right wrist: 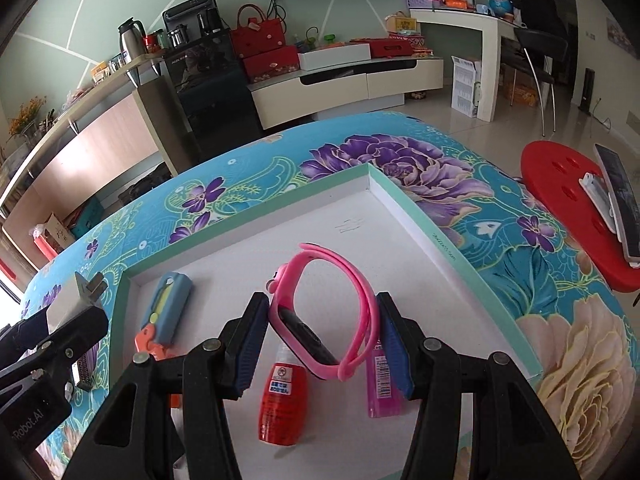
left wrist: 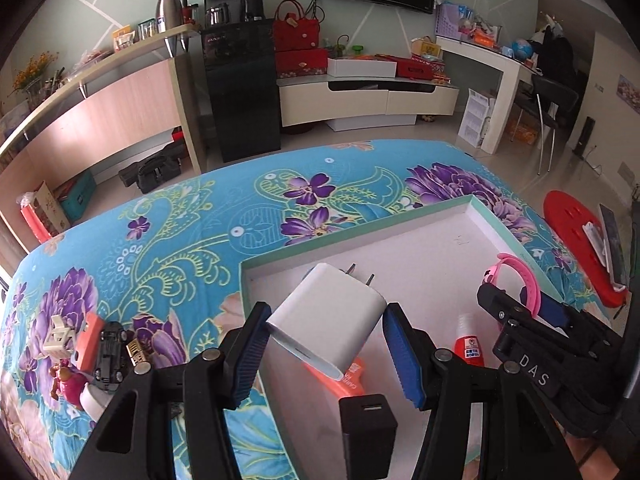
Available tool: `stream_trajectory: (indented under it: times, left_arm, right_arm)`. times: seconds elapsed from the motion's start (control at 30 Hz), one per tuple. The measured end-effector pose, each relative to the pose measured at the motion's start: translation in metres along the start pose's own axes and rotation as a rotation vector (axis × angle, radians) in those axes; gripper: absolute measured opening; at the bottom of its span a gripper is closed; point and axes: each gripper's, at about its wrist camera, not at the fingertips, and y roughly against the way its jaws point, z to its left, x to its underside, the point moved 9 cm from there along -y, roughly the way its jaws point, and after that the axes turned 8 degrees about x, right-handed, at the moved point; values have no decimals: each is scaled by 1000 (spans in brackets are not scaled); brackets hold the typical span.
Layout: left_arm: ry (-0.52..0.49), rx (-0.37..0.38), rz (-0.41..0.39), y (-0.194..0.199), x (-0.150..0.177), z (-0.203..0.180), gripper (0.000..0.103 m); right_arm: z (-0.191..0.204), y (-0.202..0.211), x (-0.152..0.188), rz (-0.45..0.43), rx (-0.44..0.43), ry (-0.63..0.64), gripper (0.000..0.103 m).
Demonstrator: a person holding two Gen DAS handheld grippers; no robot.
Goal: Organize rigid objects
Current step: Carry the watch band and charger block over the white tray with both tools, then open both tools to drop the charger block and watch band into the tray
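Left claw (left wrist: 326, 346) pinching white plastic wall charger (left wrist: 328, 316), carried above shallow mint-rimmed white box tray (left wrist: 404, 236) on the floral tabletop (left wrist: 180, 232). Right claw (right wrist: 322, 338) pinching pink silicone wristband watch (right wrist: 320, 312) above same tray. Both apparently held clear for sorting inside.

Both wrist views are evenly lit by soft daylight; the source appears to lie off the left edge, where the picture bleaches to white. Shadows are faint and short. Mild glare sits on the glossy floor (right wrist: 472, 124) and on the white tray floor (right wrist: 384, 248). Strong fisheye bending curves the furniture lines, with dark vignetting at the corners. Focus holds centrally; far shelves and the frame margins are soft.
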Motion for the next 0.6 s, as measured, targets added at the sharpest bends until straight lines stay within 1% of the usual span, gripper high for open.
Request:
stream_trajectory:
  times: [0.2,0.6]
  left_arm:
    - [-4,10,38,-21,2,-11,61]
    - [4,9,83,-41,12,-17,61]
  right_arm:
    - [-12,-6,3,17,14,-24,56]
    - [-7,-15,11,53,14,8,56]
